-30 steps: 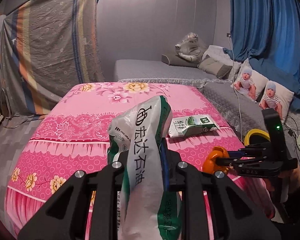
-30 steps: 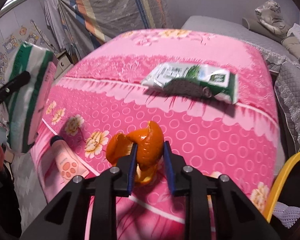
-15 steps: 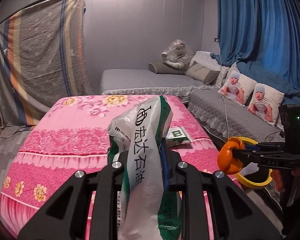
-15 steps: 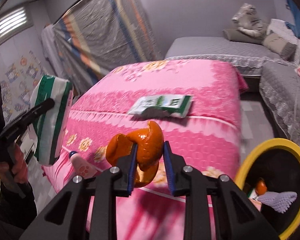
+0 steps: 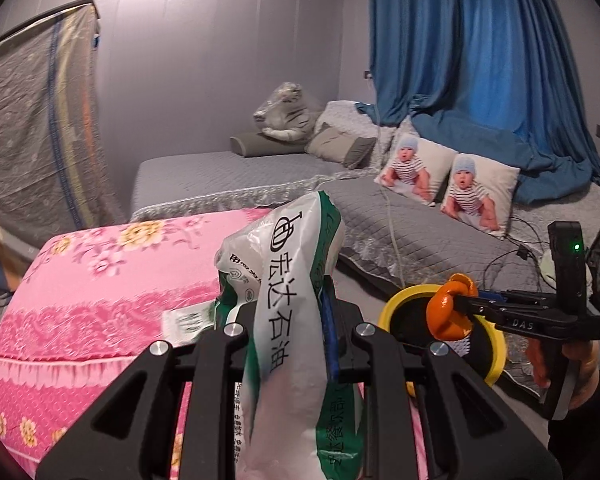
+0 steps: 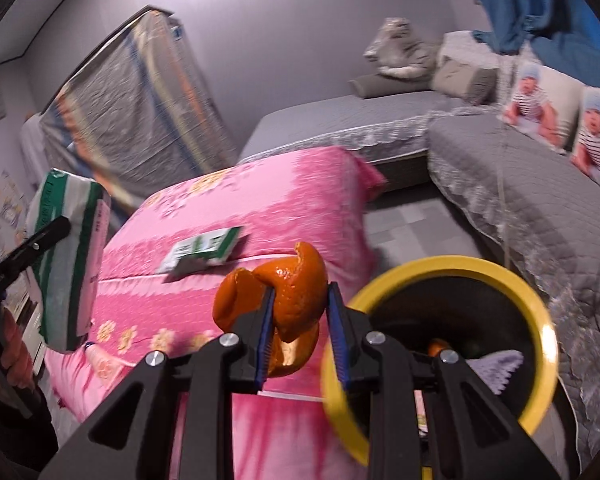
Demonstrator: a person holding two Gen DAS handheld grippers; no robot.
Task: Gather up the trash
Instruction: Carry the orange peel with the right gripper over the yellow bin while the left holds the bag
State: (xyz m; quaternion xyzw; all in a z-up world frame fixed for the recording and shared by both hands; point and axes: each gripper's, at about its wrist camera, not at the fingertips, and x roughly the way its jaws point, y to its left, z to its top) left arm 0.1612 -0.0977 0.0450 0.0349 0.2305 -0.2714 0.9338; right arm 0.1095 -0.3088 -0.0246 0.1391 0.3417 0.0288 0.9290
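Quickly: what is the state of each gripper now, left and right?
Left gripper: closed, holding a white-and-green plastic bag.
Right gripper: closed, holding orange peel.

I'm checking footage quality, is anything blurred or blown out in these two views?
Right wrist view: motion blur smears the yellow bin rim and pink bedcover, while the orange peel stays sharp. Left wrist view: mostly crisp, the plastic bag readable. Both: ceiling glare top centre, fisheye bending at the edges.

Black angular tongs (image 6: pixel 300 320) with silver screws, blue finger pads (image 6: pixel 265 340), white "DAS" lettering.
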